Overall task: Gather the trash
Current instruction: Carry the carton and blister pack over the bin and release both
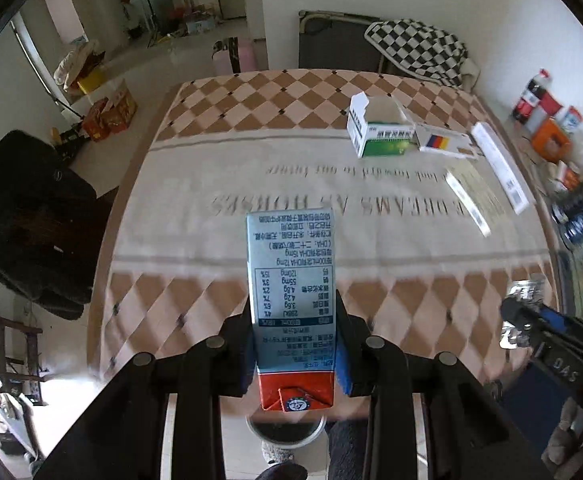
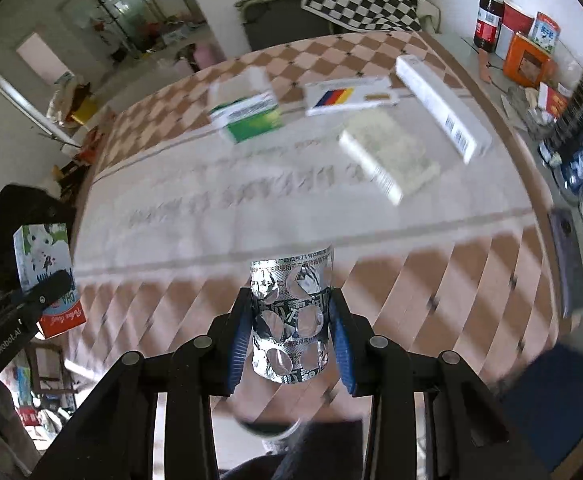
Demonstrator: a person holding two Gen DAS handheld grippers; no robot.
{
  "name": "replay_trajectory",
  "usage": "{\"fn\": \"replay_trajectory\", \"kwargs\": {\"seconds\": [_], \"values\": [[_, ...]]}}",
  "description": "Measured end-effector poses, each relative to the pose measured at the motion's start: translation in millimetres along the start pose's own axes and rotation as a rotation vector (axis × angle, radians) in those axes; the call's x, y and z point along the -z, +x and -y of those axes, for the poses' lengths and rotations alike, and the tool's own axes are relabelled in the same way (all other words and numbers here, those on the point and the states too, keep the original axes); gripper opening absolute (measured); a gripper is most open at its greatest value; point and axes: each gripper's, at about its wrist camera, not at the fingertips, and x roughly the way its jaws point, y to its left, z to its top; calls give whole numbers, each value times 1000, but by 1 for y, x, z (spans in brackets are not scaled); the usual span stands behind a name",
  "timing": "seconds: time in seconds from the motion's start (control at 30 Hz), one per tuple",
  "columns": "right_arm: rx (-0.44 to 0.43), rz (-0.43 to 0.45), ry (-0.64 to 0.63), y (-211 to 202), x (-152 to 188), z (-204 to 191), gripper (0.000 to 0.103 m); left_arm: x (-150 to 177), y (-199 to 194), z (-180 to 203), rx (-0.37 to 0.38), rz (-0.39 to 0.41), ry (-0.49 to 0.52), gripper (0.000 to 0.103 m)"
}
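The left gripper (image 1: 295,344) is clamped on a milk carton (image 1: 291,300), with the fingers (image 1: 345,356) pressed against its two narrow sides. The carton is held above the near edge of the surface (image 1: 211,184), which is covered by a checked cloth.

The right gripper (image 2: 291,336) is pinched on an empty foil blister pack (image 2: 289,316), also held clear of the cloth.

Below both grippers, a round bin (image 1: 285,430) is partly visible past the near edge; it is judged to be the drop point.

Four items remain on the surface: an open green medicine box (image 1: 379,130), a white box with a coloured stripe (image 1: 443,144), a long white box (image 1: 499,166) and a pale flat box (image 1: 469,196).

Risks:
- The foil is thin and crumpled, so it may slip or bend out of the grip.
- The carton is held near its lower end, so it may pivot.
- If either item is released before it is centred over the bin mouth, it is likely to land on the floor.
- The two grippers are close together, so a collision is possible.
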Motion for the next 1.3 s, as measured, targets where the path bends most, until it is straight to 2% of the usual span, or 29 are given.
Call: {"fn": "replay_trajectory", "kwargs": {"seconds": [0.13,0.2,0.3,0.4,0.53,0.67,0.77,0.87,0.97,1.0,1.03,1.07,1.13,1.23,1.3], "values": [[-9,-36,12,-8,77,-31,39,58,-18,-37,31,-13,-5,27],[-1,-90,15,0,120,-44,39,86,-16,-52,46,-48,-10,27],[-8,-186,51,25,173,-49,39,129,3,-72,66,-137,-26,27],[-6,-289,97,67,223,-46,39,169,42,-85,102,-245,-53,27],[-27,-390,180,139,274,-31,39,220,129,-99,157,-405,-136,27],[-55,-445,253,231,318,-10,39,272,240,-114,202,-544,-269,27],[-74,-487,322,307,349,9,42,303,312,-117,218,-610,-323,28],[-73,-508,327,375,373,23,45,329,368,-109,256,-651,-327,29],[-73,-542,326,434,399,34,53,354,416,-102,278,-699,-335,31],[-77,-554,316,449,400,36,61,363,432,-100,280,-719,-342,31],[-75,-561,303,460,404,37,63,367,436,-103,278,-729,-342,40],[-62,-565,287,469,409,37,67,371,443,-103,271,-733,-336,61],[-61,-577,270,482,415,38,71,373,441,-109,256,-721,-338,82],[-52,-582,249,485,417,40,79,377,433,-115,219,-718,-328,85],[-36,-570,230,474,415,37,93,378,421,-122,190,-709,-309,93]]}}
